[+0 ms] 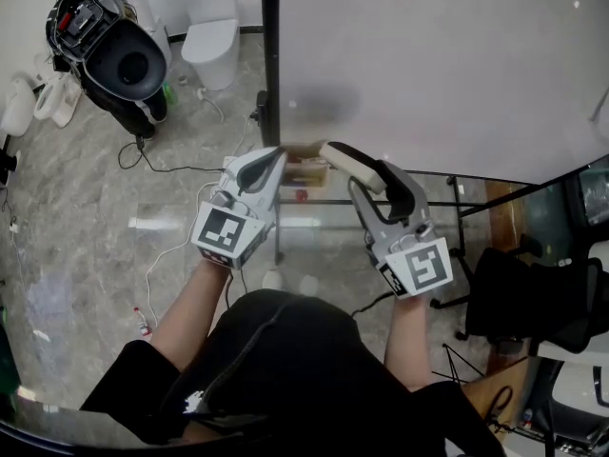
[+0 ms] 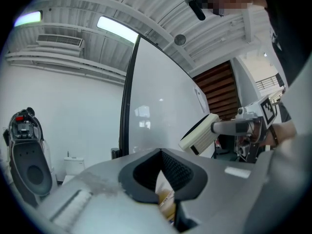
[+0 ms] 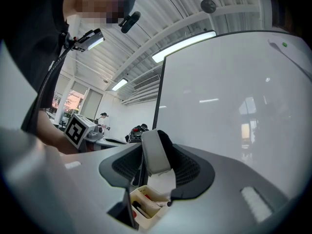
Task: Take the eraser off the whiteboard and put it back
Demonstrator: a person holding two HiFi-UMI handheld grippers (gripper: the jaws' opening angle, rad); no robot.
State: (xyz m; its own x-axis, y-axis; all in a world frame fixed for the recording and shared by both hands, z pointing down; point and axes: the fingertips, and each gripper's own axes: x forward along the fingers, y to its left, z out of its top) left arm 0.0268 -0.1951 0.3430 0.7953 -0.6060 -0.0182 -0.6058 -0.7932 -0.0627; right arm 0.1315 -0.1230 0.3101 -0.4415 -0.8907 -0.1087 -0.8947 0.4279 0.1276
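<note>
The cream eraser (image 1: 348,161) with its black felt side is clamped in my right gripper (image 1: 369,181), just in front of the whiteboard (image 1: 438,55). It fills the gap between the jaws in the right gripper view, eraser (image 3: 155,152) upright, gripper (image 3: 156,162) shut on it. My left gripper (image 1: 274,158) is held beside it on the left, near the board's black frame edge (image 1: 270,55). Its pads meet at the tips with nothing between them, gripper (image 2: 161,152). From there the eraser (image 2: 200,134) shows to the right, off the board.
A small tray (image 1: 306,168) with markers hangs under the board's lower edge, between the grippers; tray (image 3: 145,204). A toilet (image 1: 211,31) and a black machine (image 1: 119,55) stand on the marble floor at left, with cables. A black chair (image 1: 533,303) is at right.
</note>
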